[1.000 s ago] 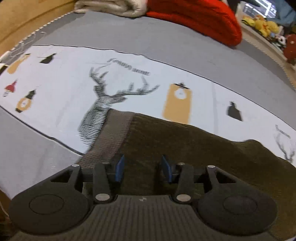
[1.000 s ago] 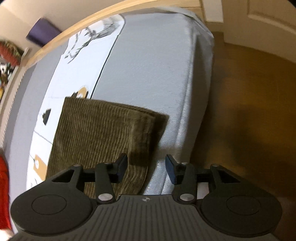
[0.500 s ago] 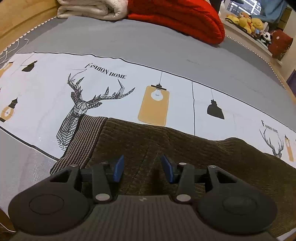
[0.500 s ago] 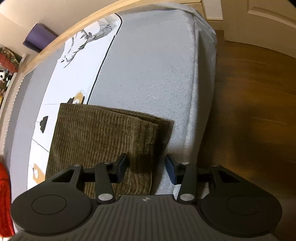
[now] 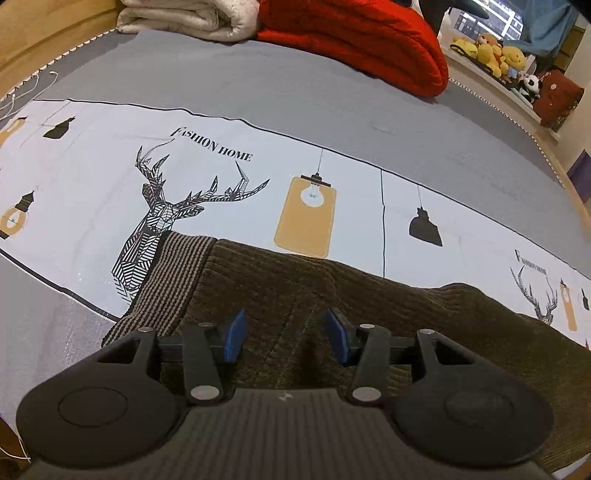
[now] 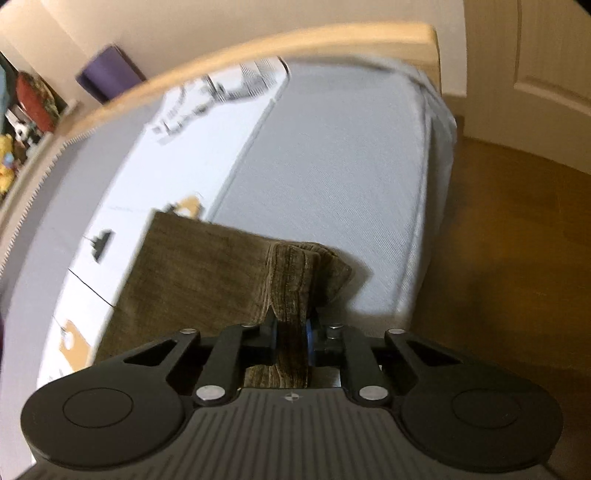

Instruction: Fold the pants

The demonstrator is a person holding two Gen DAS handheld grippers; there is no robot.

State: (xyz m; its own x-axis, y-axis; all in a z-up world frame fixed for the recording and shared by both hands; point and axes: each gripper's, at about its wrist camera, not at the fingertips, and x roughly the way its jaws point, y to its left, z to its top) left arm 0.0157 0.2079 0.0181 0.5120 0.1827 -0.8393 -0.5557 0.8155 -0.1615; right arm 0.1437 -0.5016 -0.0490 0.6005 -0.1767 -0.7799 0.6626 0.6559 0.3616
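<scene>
Dark olive corduroy pants (image 5: 369, 306) lie on the printed bed cover, their striped waistband (image 5: 166, 280) at the left. My left gripper (image 5: 284, 330) is open and empty, its blue pads just above the pants near the waistband. In the right wrist view the pants (image 6: 192, 273) lie near the bed's front corner. My right gripper (image 6: 291, 332) is shut on the leg end of the pants, and a pinched fold (image 6: 295, 280) stands up between the pads.
The white band of the bed cover (image 5: 92, 184) with deer and lamp prints runs across the grey bed. A red blanket (image 5: 362, 40) and a folded white quilt (image 5: 192, 18) lie at the far end. Plush toys (image 5: 491, 48) sit far right. The wooden floor (image 6: 517, 258) is beside the bed's edge.
My right gripper has closed on the pants' leg end and lifted a fold of it. My left gripper stays open and has shifted slightly over the waist area.
</scene>
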